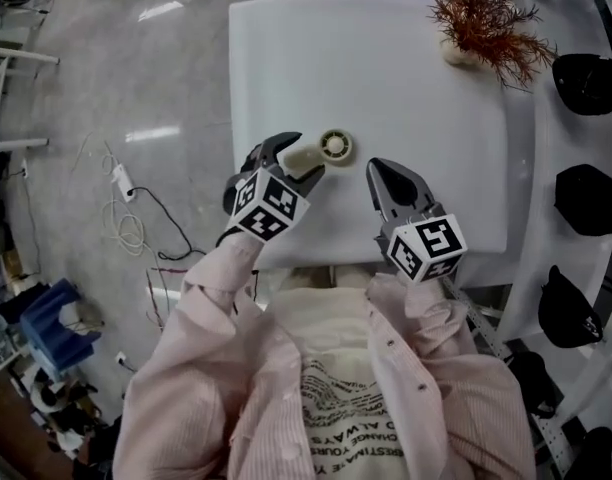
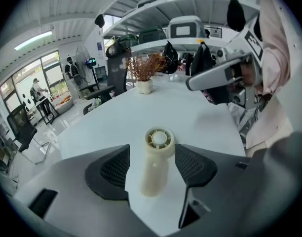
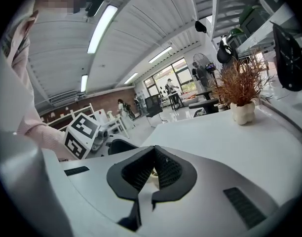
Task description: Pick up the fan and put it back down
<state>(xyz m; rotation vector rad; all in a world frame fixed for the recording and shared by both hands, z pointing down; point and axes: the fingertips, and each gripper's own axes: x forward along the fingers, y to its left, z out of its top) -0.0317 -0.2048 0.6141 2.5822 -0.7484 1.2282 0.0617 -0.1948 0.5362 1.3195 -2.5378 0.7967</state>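
A small cream hand-held fan (image 1: 327,148) lies on the white table (image 1: 406,78) near its front edge, round head to the right. My left gripper (image 1: 300,160) is open, its jaws on either side of the fan's handle. In the left gripper view the fan (image 2: 156,163) lies between the two black pads (image 2: 114,169) with a narrow gap on each side. My right gripper (image 1: 378,172) hovers just right of the fan, shut with nothing held. In the right gripper view its jaws (image 3: 153,168) are pressed together, a sliver of cream showing behind them.
A pot of dried reddish plant (image 1: 482,20) stands at the table's far right corner. Black caps (image 1: 587,82) hang on a curved rack to the right. Cables and a power strip (image 1: 125,206) lie on the floor to the left.
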